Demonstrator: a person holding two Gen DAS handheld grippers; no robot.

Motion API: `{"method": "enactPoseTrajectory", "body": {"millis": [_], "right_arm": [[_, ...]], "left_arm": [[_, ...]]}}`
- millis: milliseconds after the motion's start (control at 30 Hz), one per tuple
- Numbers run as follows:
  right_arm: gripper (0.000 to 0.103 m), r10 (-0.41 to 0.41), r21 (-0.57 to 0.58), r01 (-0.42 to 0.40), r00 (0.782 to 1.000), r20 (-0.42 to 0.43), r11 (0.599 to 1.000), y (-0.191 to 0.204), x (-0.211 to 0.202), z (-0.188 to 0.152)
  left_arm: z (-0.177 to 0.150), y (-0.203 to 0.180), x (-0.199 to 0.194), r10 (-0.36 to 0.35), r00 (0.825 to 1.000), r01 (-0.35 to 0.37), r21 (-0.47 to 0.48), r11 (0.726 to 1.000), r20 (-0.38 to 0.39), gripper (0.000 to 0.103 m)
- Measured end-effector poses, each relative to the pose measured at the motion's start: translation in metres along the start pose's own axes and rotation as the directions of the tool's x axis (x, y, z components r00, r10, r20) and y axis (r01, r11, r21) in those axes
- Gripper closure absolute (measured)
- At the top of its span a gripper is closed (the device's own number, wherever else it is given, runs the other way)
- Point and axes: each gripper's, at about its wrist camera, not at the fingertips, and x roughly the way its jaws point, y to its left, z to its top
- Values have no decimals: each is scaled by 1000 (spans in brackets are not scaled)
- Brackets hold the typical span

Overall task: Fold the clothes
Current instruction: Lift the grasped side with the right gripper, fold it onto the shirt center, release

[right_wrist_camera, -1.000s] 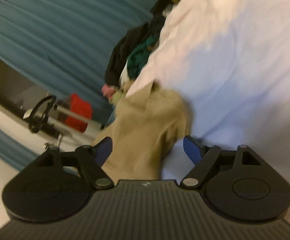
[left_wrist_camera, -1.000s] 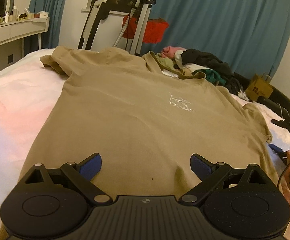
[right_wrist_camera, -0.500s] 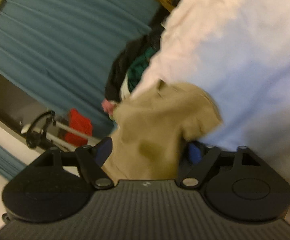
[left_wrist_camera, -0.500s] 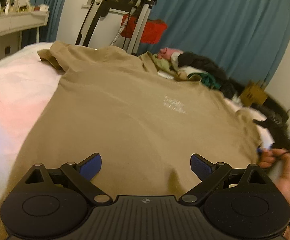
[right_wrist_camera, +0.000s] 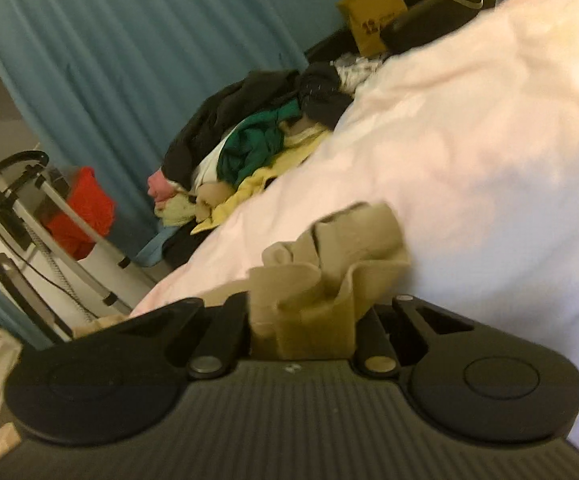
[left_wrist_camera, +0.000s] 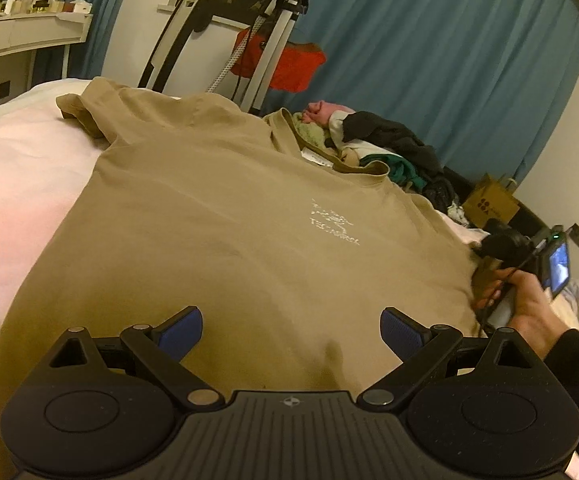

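Since a second ago the right gripper (right_wrist_camera: 303, 320) has gone from spread jaws beside the cloth to jaws pressed in on a bunched sleeve (right_wrist_camera: 329, 264) of the tan T-shirt (left_wrist_camera: 225, 240); the fabric now stands crumpled between its fingers, lifted a little off the white bed cover (right_wrist_camera: 489, 152); in the left wrist view the person's hand (left_wrist_camera: 525, 300) holding that gripper has come in at 3 o'clock, at the shirt's edge. The left gripper (left_wrist_camera: 291, 330) hovers over the hem at 6 o'clock with its jaws spread wide, blue pads (left_wrist_camera: 181, 330) clear of any cloth; the shirt lies flat, front up, across the bed, collar toward 1 o'clock and its other sleeve folded under itself at 10 o'clock; a small white print (left_wrist_camera: 333, 224) sits on the chest. Beyond the collar a heap of mixed clothes (left_wrist_camera: 385, 148) lies at the bed's far edge, in front of the teal curtain (left_wrist_camera: 449, 60); a brown paper bag (left_wrist_camera: 489, 204) stands at 2 o'clock.
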Motion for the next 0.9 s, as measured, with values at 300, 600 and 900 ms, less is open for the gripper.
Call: {"method": "enactPoseTrajectory", "body": {"millis": [300,600,900], "right_arm": [[91,-54,-310,100,986,156,946,104,-53,16],[90,9,-707,152,976,218,691,257,-64,-92],[86,35,-839,-11,999,10,544,293,-16,-205]], "left_arm": [[15,10,-20,29,1000,-29,10,1000,3,6],[35,32,-50,82,995,-83,18,996,63,6],[35,53,-50,111,988,-115,32,993,103,6]]}}
